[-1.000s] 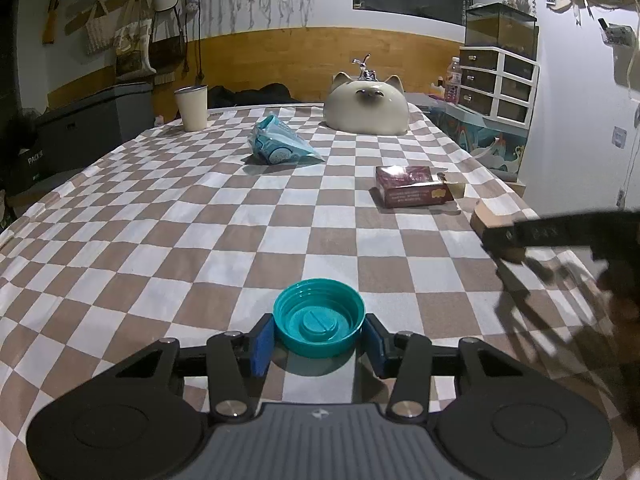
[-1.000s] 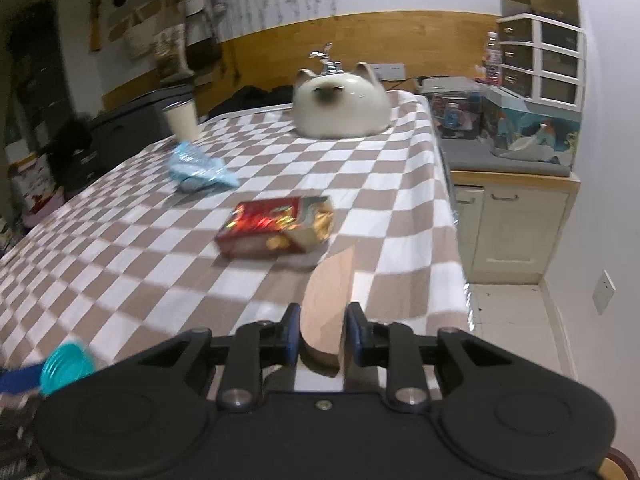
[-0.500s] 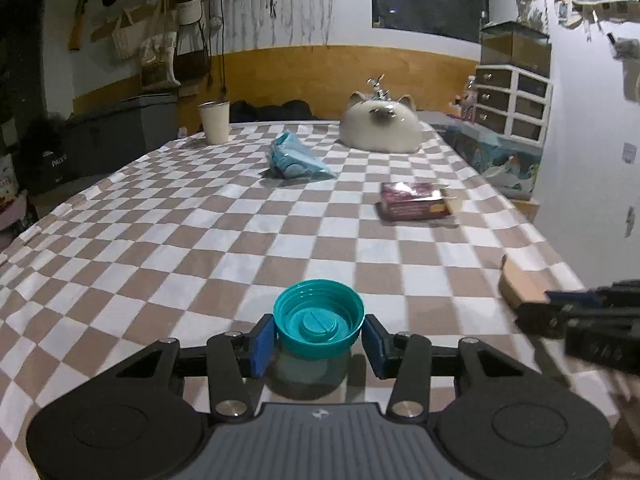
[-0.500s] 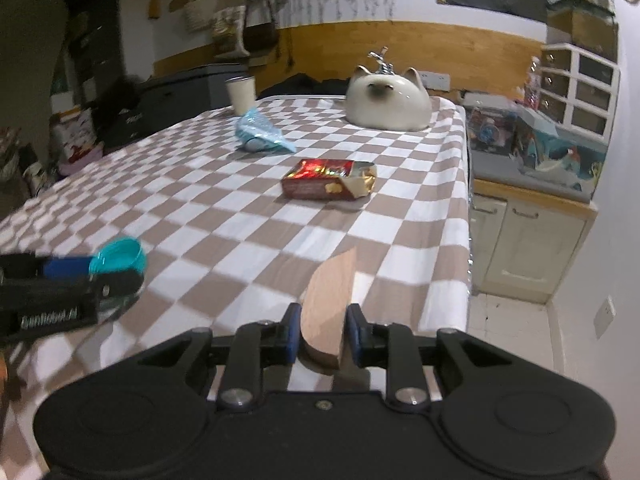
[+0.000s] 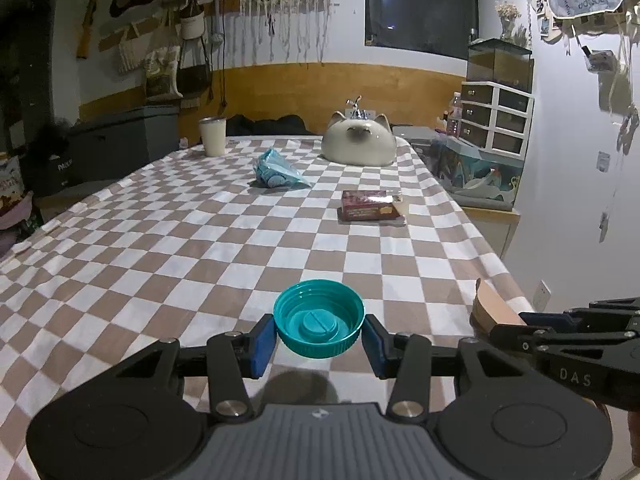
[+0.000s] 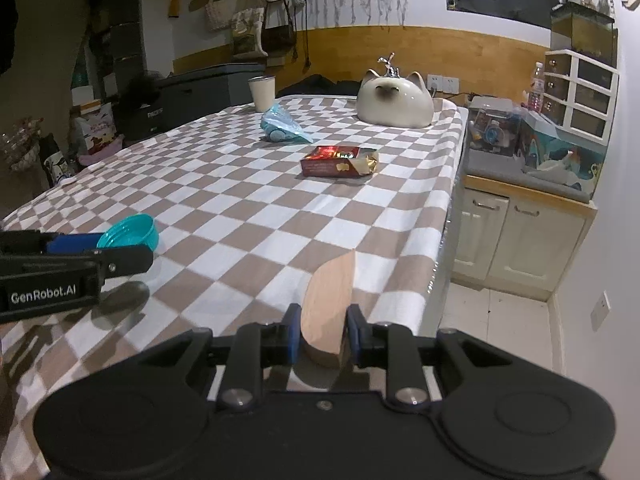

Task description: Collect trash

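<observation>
Left wrist view showed the left tongs (image 5: 319, 338) clenched on a teal lid (image 5: 319, 317), hollow side up, one blue pad at each side of its rim, held above the tabletop (image 5: 160, 248) with its shadow on the cloth below. To their right the right tongs (image 5: 560, 326) reached in from the edge of the picture, grasping a tan wooden piece (image 5: 490, 306).

In the right wrist view those right tongs (image 6: 323, 334) pinched the wooden piece (image 6: 330, 304) on edge between their pads, close to the right border of the tabletop (image 6: 248, 216); the left tongs (image 6: 100, 248) and the lid (image 6: 130, 232) sat well off to their left.

The tabletop wore a brown-and-white checked cloth. Ahead of both tongs — and well apart from them — lay a red snack box (image 5: 370, 206) with its foil end open, beyond it a crumpled blue wrapper (image 5: 278, 170), and at the far end a cream cat-shaped ceramic piece (image 5: 359, 145) and a pale cup (image 5: 213, 136).

Past the tabletop's right border stood a low cream cabinet (image 6: 520, 240) with a wooden top over a pale tiled floor. The far wall was white above a wooden band, hung with bags and fringed cords — a dark window (image 5: 420, 4) was set above it. White drawers (image 5: 496, 118) with a glass tank on top stood at the far right.
</observation>
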`<state>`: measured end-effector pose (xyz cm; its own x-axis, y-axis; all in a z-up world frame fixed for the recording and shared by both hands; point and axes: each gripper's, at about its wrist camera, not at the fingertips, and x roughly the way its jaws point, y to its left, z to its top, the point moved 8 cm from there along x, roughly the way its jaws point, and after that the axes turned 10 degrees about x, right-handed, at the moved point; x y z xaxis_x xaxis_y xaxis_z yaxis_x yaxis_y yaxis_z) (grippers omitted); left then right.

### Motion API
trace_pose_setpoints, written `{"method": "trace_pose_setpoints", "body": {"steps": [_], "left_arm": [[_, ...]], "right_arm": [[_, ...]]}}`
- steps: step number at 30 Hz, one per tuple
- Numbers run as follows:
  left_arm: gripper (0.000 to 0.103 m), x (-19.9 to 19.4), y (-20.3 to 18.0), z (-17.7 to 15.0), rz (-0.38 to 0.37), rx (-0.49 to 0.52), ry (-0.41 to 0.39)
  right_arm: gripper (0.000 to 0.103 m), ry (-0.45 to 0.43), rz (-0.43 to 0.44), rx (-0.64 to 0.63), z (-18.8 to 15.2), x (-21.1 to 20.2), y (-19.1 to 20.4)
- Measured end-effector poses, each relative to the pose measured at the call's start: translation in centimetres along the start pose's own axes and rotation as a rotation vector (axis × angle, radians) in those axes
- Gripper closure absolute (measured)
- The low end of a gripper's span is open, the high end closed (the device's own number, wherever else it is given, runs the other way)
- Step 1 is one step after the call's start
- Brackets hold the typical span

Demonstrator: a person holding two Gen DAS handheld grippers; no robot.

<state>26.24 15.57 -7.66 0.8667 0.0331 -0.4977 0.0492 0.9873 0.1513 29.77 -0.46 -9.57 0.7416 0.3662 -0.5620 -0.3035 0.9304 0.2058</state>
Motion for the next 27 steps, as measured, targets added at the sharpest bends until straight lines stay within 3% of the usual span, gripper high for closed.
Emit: {"method": "trace_pose_setpoints", "body": {"steps": [16,27], "left_arm": [[0.055,-4.8,-4.2,0.0,-0.028,-0.007,-0.059],[0.055,-5.5,-10.3,1.0,-0.113,0.044,-0.085]], "right_arm": [[0.078,-0.104,-0.004,-0.001,-0.3,-8.1,-2.3],[0.078,-0.147,-0.059,0.059,-1.2,-12.1,-7.2]]}}
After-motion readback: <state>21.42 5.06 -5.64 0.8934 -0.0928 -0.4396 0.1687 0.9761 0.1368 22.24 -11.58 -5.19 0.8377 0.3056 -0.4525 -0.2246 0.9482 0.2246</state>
